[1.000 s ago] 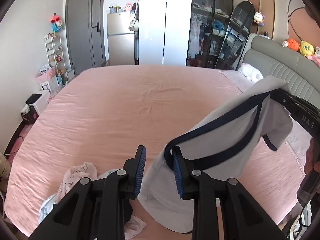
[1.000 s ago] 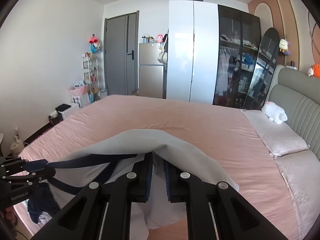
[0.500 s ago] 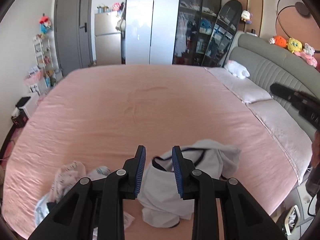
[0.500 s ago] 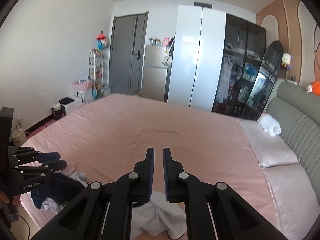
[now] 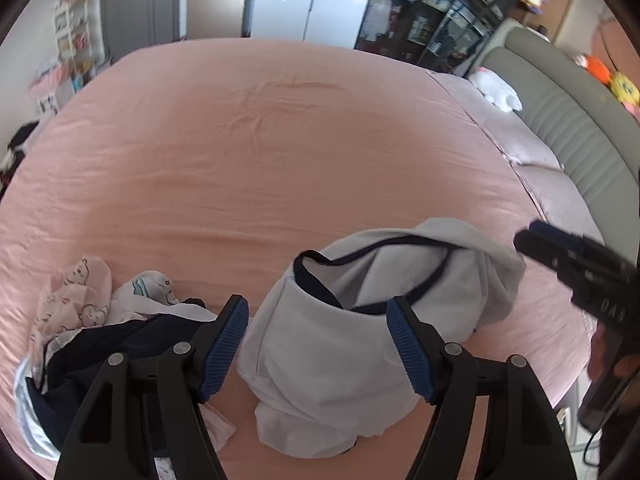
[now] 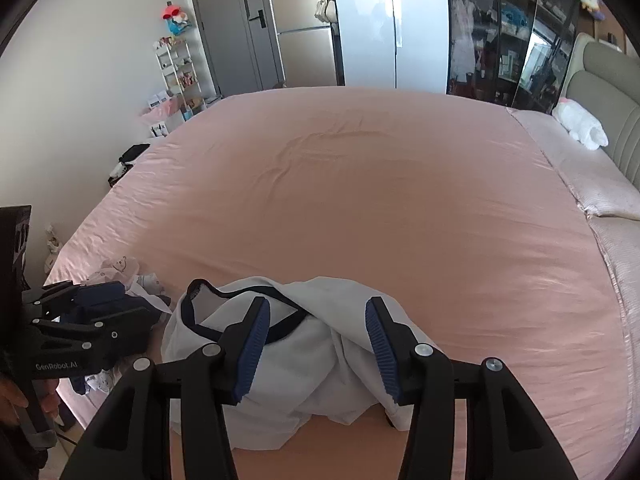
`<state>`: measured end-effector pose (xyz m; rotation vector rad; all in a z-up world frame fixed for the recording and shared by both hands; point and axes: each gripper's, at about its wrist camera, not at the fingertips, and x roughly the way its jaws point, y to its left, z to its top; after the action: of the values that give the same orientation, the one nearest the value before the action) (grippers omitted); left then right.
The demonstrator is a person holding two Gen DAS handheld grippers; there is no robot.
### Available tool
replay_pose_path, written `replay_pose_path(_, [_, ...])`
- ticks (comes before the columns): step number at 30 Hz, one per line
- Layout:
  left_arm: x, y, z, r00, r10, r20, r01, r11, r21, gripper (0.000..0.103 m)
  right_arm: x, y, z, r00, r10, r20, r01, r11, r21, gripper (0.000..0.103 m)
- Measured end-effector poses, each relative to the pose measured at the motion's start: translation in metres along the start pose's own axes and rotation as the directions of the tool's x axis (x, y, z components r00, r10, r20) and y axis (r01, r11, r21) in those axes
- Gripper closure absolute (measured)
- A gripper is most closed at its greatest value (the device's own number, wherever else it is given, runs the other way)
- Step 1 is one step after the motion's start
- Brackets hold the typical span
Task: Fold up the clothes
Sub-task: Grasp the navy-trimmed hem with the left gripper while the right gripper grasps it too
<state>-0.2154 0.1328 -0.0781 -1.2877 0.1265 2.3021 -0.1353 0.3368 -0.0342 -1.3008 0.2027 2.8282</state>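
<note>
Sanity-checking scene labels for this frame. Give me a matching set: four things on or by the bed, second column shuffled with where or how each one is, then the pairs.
Column one:
1. white garment with navy trim
2. pile of mixed clothes
3. white plush toy
4. left hand-held gripper

Column two:
A. heaped at the near left corner of the bed
B. open, empty, just above the garment
C. crumpled on the pink sheet at the near edge
D. by the grey headboard at the far right

Pairs: 1-C, 2-A, 3-D, 4-B
</note>
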Motion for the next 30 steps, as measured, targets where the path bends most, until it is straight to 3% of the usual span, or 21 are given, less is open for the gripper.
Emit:
replay_pose_path(7, [0.021, 0.019, 0.008, 0.999, -0.016, -0.037, 0.013, 0.997, -0.080, 0.033, 0.017, 0.012, -0.007, 1.000, 0.000, -0.022, -0.001, 0.999, -0.051, 0.051])
replay_pose_path(20, [0.058, 0.029, 0.029, 0.994, -0.016, -0.110, 0.003, 0.994, -0.110, 0.033, 0.045, 0.016, -0.020, 0.997, -0.037, -0.062, 0.034, 0.999, -0.040, 0.047])
replay_pose_path(25, [0.081, 0.020, 0.031, 0.976, 0.021, -0.215, -0.034, 0.998, -0.057, 0.033, 0.045, 0.019, -0.025, 0.997, -0.043, -0.062, 0.039, 0.998, -0.053, 0.047])
replay_pose_path(30, [0.099, 0.024, 0.018, 0.962, 0.017, -0.273, -0.050, 0.992, -0.112, 0.033, 0.045, 0.015, -0.028, 0.997, -0.035, -0.062, 0.032, 0.999, -0.041, 0.047])
